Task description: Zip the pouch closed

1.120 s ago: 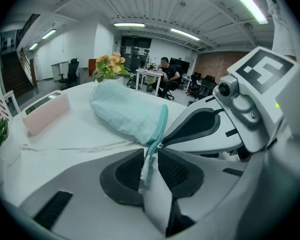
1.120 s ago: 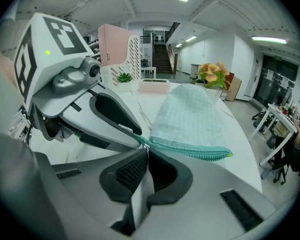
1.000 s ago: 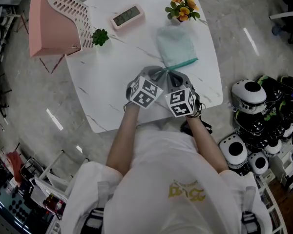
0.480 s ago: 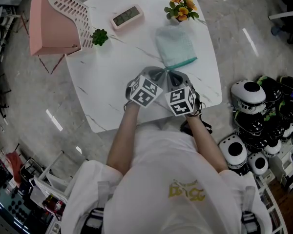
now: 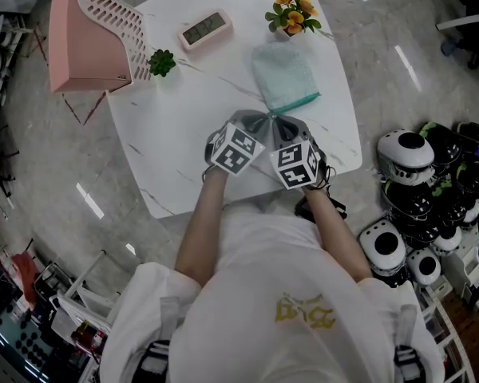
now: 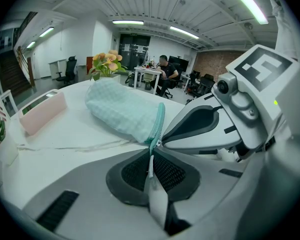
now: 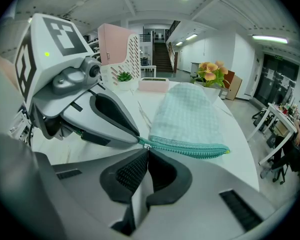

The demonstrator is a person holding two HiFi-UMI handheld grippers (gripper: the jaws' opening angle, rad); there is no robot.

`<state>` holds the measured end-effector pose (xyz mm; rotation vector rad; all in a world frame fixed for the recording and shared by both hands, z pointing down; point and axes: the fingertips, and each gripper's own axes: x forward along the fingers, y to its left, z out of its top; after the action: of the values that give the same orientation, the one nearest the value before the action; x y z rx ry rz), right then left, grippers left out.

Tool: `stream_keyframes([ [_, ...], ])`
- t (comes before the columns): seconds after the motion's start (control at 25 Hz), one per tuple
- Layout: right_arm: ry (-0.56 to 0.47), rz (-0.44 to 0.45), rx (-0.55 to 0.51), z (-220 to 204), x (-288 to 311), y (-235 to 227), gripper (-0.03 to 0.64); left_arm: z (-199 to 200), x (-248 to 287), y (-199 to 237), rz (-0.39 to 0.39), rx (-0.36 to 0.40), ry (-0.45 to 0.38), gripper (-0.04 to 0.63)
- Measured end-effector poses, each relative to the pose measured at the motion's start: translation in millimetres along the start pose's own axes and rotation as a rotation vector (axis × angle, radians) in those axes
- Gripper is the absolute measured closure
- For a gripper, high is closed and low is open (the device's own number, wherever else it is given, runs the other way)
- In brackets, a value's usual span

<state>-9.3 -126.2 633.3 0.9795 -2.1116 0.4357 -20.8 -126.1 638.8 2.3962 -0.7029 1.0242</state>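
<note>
A mint-green checked pouch (image 5: 284,73) lies on the white table (image 5: 176,126), its teal zipper edge (image 5: 294,102) facing me. Both grippers meet at the near left end of that zipper. My left gripper (image 6: 150,161) is shut on a thin white zipper pull (image 6: 149,166) that runs down from the zipper's end. My right gripper (image 7: 146,151) is shut on the zipper's end at the small silver slider (image 7: 146,146). The teal zipper (image 7: 190,148) stretches away to the right. In the head view the left gripper (image 5: 257,123) and right gripper (image 5: 283,123) sit side by side, tips touching.
A pink rack (image 5: 92,38) stands at the table's far left, with a small green plant (image 5: 161,61) beside it. A pink clock (image 5: 207,28) and a flower pot (image 5: 290,18) sit at the back. Helmets (image 5: 419,190) are stacked on the floor to the right.
</note>
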Motion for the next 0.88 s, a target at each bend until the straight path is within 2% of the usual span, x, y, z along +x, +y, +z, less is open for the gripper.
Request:
stream_keyframes([
  [0.48,0.008,-0.016,-0.036,-0.4,-6.2,-1.4,0.600,1.7,-4.6,-4.3,-0.011,-0.006,-0.015,0.555],
  [0.88,0.017,-0.030,-0.024,-4.3,-6.0,-9.5,0.600,-5.5,-7.2,0.7,-0.009,-0.026,-0.015,0.557],
])
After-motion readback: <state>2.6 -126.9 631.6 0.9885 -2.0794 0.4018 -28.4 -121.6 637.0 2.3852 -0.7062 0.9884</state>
